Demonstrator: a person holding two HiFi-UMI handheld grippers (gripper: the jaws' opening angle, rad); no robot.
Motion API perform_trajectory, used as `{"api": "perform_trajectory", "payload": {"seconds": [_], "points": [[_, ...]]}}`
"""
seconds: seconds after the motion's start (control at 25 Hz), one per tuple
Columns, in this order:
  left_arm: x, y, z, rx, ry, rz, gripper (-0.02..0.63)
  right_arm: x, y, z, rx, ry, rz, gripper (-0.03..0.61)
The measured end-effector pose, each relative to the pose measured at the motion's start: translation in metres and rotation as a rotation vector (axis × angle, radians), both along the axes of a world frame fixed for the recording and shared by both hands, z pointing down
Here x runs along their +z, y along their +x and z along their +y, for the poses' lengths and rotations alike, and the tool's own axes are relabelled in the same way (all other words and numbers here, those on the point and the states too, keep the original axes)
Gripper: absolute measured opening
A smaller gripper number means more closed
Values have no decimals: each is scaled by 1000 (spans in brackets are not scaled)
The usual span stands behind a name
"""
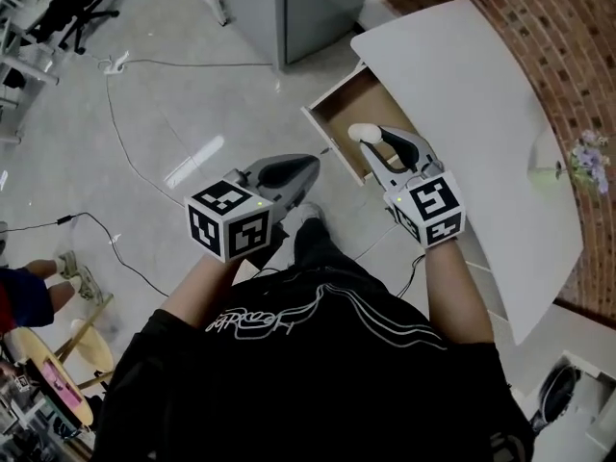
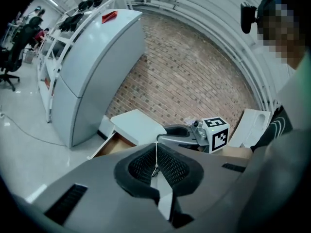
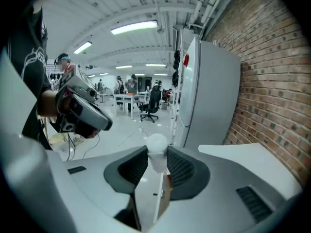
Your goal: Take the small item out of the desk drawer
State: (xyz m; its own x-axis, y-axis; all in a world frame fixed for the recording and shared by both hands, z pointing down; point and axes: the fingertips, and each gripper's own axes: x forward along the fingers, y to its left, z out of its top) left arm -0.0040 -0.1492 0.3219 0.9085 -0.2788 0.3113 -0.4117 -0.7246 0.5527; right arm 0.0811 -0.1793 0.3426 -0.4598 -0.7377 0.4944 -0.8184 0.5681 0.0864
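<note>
My right gripper (image 1: 370,142) is shut on a small white rounded item (image 1: 362,133), held over the front of the open wooden desk drawer (image 1: 370,98). In the right gripper view the white item (image 3: 157,149) sits pinched between the dark pads at my right gripper's (image 3: 157,161) tip, with the drawer's edge (image 3: 163,198) below. My left gripper (image 1: 310,165) hangs to the left of the drawer over the floor. Its jaws are shut with nothing in them, as the left gripper view (image 2: 156,165) also shows. The inside of the drawer is mostly hidden by the right gripper.
The drawer belongs to a white desk (image 1: 472,114) against a brick wall (image 1: 568,37). A vase of flowers (image 1: 587,162) stands at the desk's right. A grey cabinet (image 1: 289,3) is behind the drawer. Cables (image 1: 125,152) lie on the floor, and a person (image 1: 29,292) sits at the left.
</note>
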Motion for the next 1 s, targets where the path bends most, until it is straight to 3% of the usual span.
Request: {"api": "perform_trajectory", "payload": {"seconds": [0.2, 0.64, 0.8, 1.0], "points": [[-52, -2, 39, 48, 73, 24, 25, -63, -14, 59, 2, 29, -138, 130], [-146, 2, 104, 119, 288, 101, 25, -153, -21, 141, 5, 152, -303, 130], [-157, 8, 118, 128, 321, 116, 25, -164, -11, 158, 31, 166, -388, 130], [-156, 9, 124, 127, 316, 113, 25, -165, -13, 169, 29, 168, -413, 130]]}}
